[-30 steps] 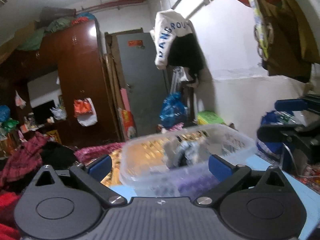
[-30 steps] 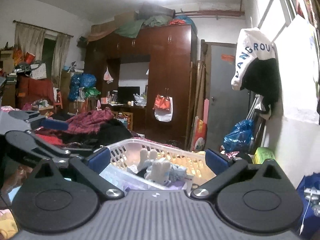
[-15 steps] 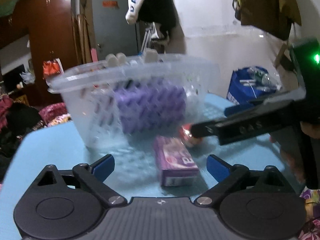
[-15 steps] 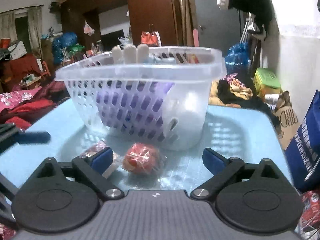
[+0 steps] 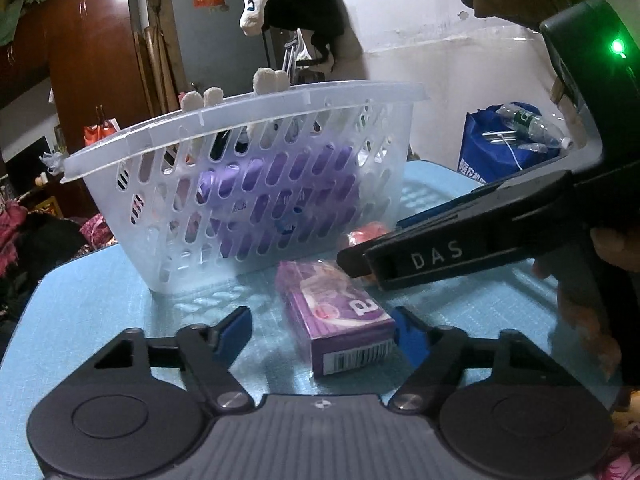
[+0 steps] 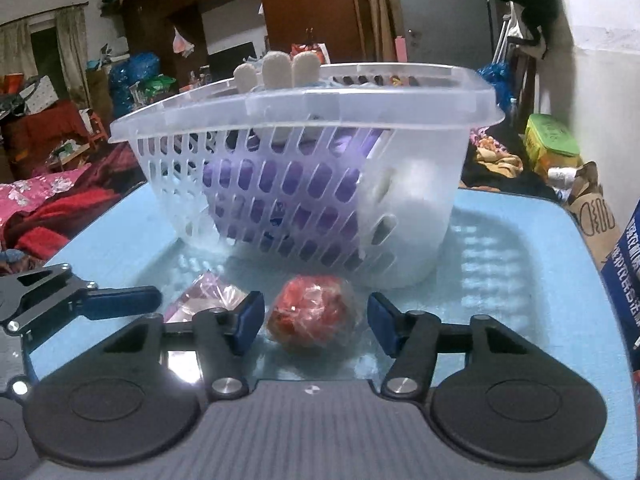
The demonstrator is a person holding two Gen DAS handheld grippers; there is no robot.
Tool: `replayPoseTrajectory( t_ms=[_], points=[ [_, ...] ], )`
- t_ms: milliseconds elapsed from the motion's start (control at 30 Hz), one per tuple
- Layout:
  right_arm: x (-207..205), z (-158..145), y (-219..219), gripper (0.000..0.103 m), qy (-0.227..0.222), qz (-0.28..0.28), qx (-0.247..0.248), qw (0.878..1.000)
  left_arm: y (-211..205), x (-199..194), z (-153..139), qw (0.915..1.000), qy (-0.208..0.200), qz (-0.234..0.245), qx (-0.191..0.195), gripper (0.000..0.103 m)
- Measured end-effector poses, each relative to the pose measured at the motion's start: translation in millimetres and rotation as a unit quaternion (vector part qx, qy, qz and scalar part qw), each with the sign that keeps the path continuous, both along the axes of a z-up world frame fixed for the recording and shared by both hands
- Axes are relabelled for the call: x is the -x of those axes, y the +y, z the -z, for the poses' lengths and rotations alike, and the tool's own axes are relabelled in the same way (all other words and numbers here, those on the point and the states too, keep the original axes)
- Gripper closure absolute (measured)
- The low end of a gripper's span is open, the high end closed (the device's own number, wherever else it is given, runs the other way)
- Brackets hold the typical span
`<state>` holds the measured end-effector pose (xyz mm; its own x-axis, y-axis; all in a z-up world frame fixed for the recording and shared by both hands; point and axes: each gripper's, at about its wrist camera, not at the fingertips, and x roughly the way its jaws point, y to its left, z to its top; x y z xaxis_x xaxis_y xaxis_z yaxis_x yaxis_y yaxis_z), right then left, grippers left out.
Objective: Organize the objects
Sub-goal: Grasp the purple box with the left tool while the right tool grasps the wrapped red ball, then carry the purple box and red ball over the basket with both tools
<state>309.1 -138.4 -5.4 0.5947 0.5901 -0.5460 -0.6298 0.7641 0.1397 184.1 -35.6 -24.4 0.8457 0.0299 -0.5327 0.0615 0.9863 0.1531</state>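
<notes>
A purple box lies on the light blue table in front of a clear slotted basket. My left gripper straddles the box and its jaws are closing; the right pad is at the box's edge, the left pad stands off it. A red plastic-wrapped ball lies before the basket. My right gripper is closing around the ball, with small gaps on both sides. The right gripper's finger crosses the left wrist view. The basket holds a purple pack and white soft items.
A blue bag with bottles stands beyond the table's right side. A green box and clothes lie on the floor behind. Heaped red bedding is to the left. The left gripper's finger shows low left.
Both grippers sank from above the basket to the table top and tilted down. Their jaws narrowed, the left around the purple box, the right around the red ball.
</notes>
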Motion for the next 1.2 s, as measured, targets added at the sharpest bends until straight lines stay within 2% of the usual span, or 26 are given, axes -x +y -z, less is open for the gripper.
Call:
replayPoseTrajectory(
  t_ms=[33,67,100,200,333,500,567,667,800,900,1067,1133,1200],
  points=[
    [1,0,0,0.043,-0.001,0.0,-0.001,1.0,0,0,0,1.0,0.0,0.0,0.002,0.034],
    [1,0,-1,0.044,0.0,-0.002,-0.003,1.0,1,-1,0,1.0,0.001,0.001,0.003,0.045],
    [2,0,-2,0.046,0.001,-0.003,-0.004,1.0,1,-1,1,1.0,0.004,0.001,0.005,0.047],
    [4,0,-8,0.052,0.006,-0.01,-0.017,1.0,3,2,0,1.0,-0.005,0.0,0.008,0.049],
    [11,0,-14,0.054,-0.002,-0.011,-0.017,1.0,3,9,-1,0.9997,-0.021,0.005,0.007,0.05],
    [27,-4,-34,0.054,-0.028,-0.011,-0.045,0.999,12,31,-5,0.9974,-0.067,0.007,0.026,0.05],
    [43,-9,-46,0.054,-0.057,-0.012,-0.063,0.996,18,46,-15,0.995,-0.093,0.009,0.036,0.05],
    [72,-25,-62,0.054,-0.111,-0.02,-0.093,0.989,26,70,-39,0.9887,-0.147,0.005,0.029,0.05],
    [104,-54,-80,0.054,-0.218,-0.016,-0.128,0.968,38,90,-80,0.9786,-0.205,-0.004,0.015,0.05],
    [116,-78,-88,0.054,-0.282,-0.01,-0.145,0.948,49,90,-109,0.975,-0.221,-0.015,0.014,0.05],
    [114,-108,-76,0.054,-0.335,-0.001,-0.136,0.932,59,70,-149,0.9725,-0.231,-0.023,0.011,0.05],
    [98,-118,-64,0.054,-0.322,0.001,-0.127,0.938,62,47,-160,0.9765,-0.213,-0.027,0.007,0.05],
    [63,-126,-51,0.054,-0.255,-0.006,-0.109,0.961,67,18,-162,0.9834,-0.178,-0.033,0.008,0.05]
  ],
)
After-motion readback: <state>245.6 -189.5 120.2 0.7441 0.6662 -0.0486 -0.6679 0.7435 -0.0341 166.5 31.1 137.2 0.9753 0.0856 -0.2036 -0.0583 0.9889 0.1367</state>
